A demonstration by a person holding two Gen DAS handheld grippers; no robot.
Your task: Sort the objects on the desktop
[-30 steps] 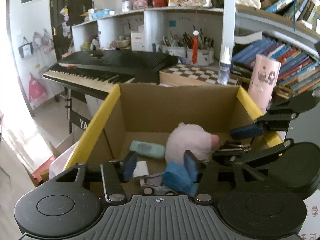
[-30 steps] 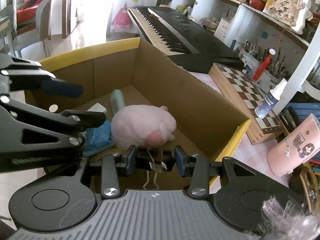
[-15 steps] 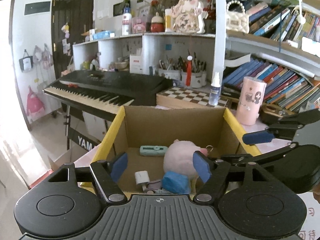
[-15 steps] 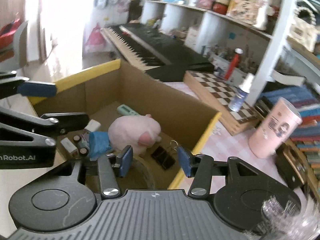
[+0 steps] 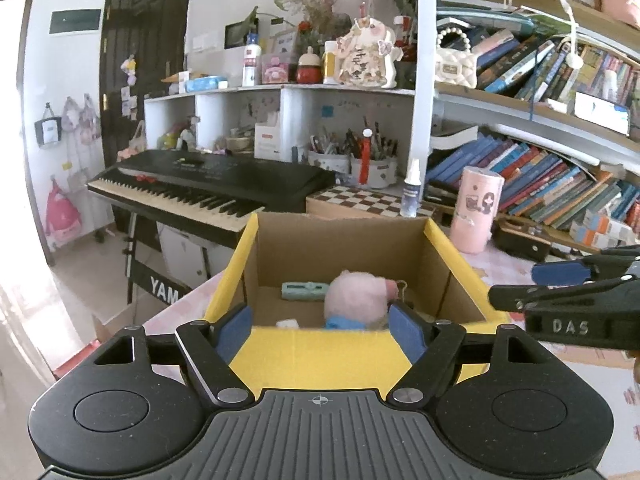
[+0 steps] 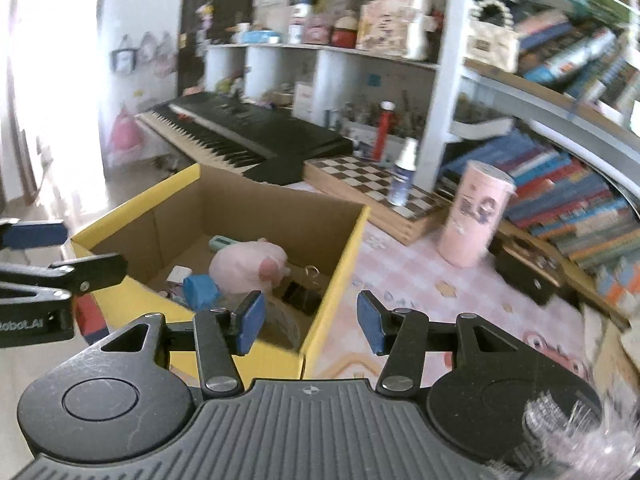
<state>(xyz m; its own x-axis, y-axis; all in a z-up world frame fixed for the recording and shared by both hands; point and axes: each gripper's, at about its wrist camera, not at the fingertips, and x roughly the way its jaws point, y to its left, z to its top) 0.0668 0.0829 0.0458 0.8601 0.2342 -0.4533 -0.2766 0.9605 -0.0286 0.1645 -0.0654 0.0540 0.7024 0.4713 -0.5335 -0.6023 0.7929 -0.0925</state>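
Both empty, released: left tool [image 5: 320, 326] and right tool [image 6: 308, 322] hover at the yellow-rimmed cardboard box [image 6: 344, 240] holding a pink plush pig [image 6: 248, 266].

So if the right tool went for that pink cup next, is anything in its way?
Nothing visible blocks it. The right tool is open and empty, and between it and the upright pink cup lies only bare checked tablecloth. The cardboard box sits off to the left, and the spray bottle stands further back on the chessboard.
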